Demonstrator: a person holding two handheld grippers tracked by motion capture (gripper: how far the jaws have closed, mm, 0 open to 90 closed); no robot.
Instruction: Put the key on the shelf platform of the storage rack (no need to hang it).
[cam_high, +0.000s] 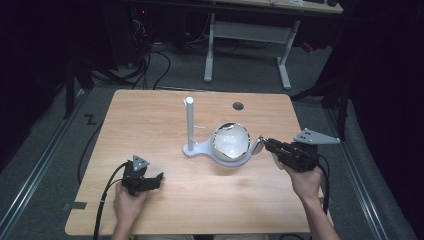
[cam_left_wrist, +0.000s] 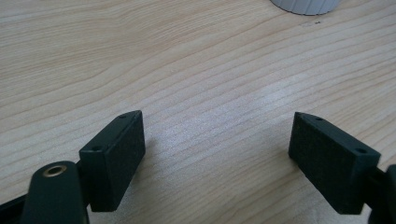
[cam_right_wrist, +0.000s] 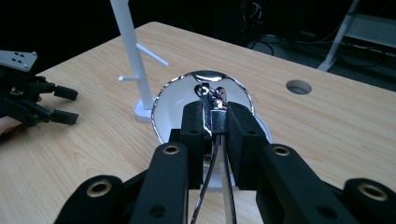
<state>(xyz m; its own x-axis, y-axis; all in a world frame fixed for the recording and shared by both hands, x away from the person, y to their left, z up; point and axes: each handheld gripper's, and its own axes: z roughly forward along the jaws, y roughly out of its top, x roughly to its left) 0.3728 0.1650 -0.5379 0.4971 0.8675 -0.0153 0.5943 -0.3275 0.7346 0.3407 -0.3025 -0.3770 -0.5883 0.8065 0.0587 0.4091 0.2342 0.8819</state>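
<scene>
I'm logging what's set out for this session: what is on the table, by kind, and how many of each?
White peg stand: 1
Shiny metal cup, held by its handle in the right gripper: 1
Grippers, counting the left gripper: 2
Total: 4

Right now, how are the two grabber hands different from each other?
The left gripper has its jaws wide apart with nothing between them, while the right gripper is shut on the shiny handle of a round silvery cup. The left gripper sits low near the front of the table; the right gripper holds its cup beside a white peg stand. Both are black, with a cable trailing back and a hand holding them.
</scene>
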